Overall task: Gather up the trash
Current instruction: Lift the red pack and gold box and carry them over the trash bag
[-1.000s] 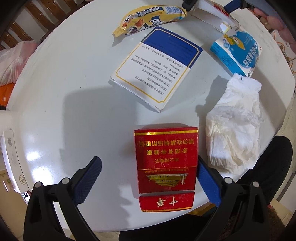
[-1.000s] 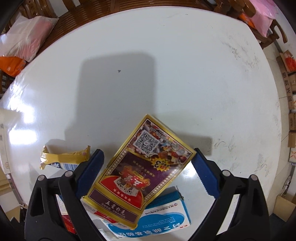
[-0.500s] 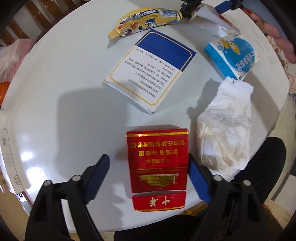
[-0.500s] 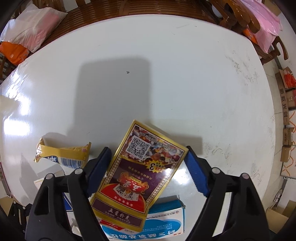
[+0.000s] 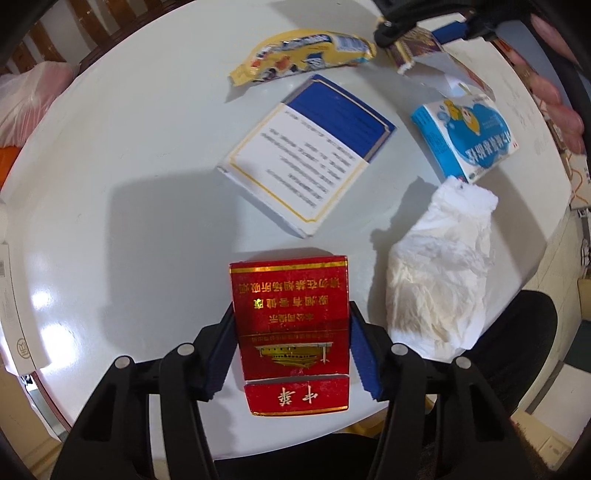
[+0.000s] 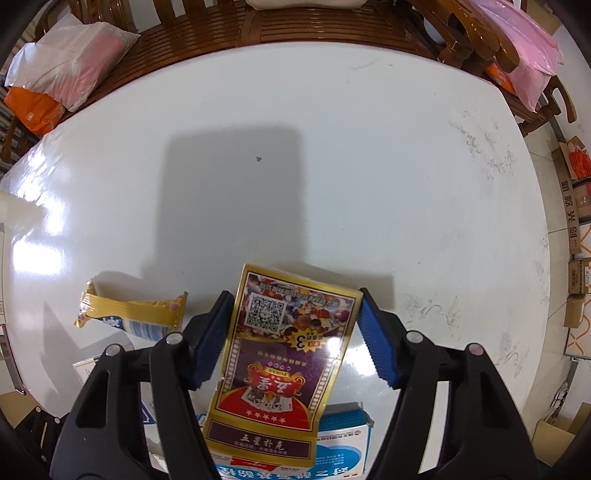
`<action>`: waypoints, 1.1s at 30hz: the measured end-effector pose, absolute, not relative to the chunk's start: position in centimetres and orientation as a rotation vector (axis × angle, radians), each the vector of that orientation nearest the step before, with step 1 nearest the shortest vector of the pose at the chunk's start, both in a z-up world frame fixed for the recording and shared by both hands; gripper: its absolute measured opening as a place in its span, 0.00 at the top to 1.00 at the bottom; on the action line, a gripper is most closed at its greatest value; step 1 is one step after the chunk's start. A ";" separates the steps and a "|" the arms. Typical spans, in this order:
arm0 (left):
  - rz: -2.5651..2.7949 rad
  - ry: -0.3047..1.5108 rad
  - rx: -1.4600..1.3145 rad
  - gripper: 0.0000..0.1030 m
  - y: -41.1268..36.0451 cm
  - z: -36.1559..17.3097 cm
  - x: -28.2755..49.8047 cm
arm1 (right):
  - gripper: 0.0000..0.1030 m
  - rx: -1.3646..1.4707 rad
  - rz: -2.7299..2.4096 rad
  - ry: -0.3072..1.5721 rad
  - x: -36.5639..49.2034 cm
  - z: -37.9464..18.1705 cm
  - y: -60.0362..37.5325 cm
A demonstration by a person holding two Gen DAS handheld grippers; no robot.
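Observation:
My left gripper (image 5: pixel 291 347) is shut on a red cigarette pack (image 5: pixel 291 314) with gold print, at the near edge of the round white table (image 5: pixel 129 166). My right gripper (image 6: pixel 295 332) is shut on a gold and purple playing-card box (image 6: pixel 284 354), pads on both its sides; it also shows at the far side in the left wrist view (image 5: pixel 417 48). Other trash lies on the table: a blue and white flat box (image 5: pixel 306 151), a yellow snack wrapper (image 5: pixel 303 55), a light blue carton (image 5: pixel 465 136) and a crumpled white tissue (image 5: pixel 439 273).
Wooden chairs (image 6: pixel 258 26) stand behind the table with a white and orange bag (image 6: pixel 55 85) and a pink bag (image 6: pixel 517 55). Cardboard boxes (image 6: pixel 576 229) sit on the floor at right. A dark seat (image 5: pixel 524 343) is by the near right edge.
Both grippers have closed: the left one onto the red cigarette pack, the right one onto the playing-card box, which now sits straighter between the pads.

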State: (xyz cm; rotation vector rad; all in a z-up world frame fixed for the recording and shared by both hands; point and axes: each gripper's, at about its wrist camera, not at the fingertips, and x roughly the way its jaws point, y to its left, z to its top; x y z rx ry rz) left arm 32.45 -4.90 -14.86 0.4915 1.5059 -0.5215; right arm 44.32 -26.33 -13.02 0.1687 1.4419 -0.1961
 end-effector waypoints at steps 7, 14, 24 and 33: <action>-0.489 1.482 0.448 0.47 -2.9 -13.5 33.9 | 0.37 0.162 -0.195 1.368 44.2 -9.9 -27.1; -0.467 1.420 0.408 0.47 -1.9 -10.0 33.8 | 0.37 0.099 -0.159 1.309 41.8 -6.2 -26.0; -0.444 1.352 0.401 0.47 -2.7 -5.2 30.7 | 0.37 0.006 -0.018 1.235 34.0 -0.9 -21.6; -0.452 1.349 0.369 0.47 -2.4 -5.0 23.8 | 0.37 -0.089 0.127 1.239 24.5 -0.7 -16.1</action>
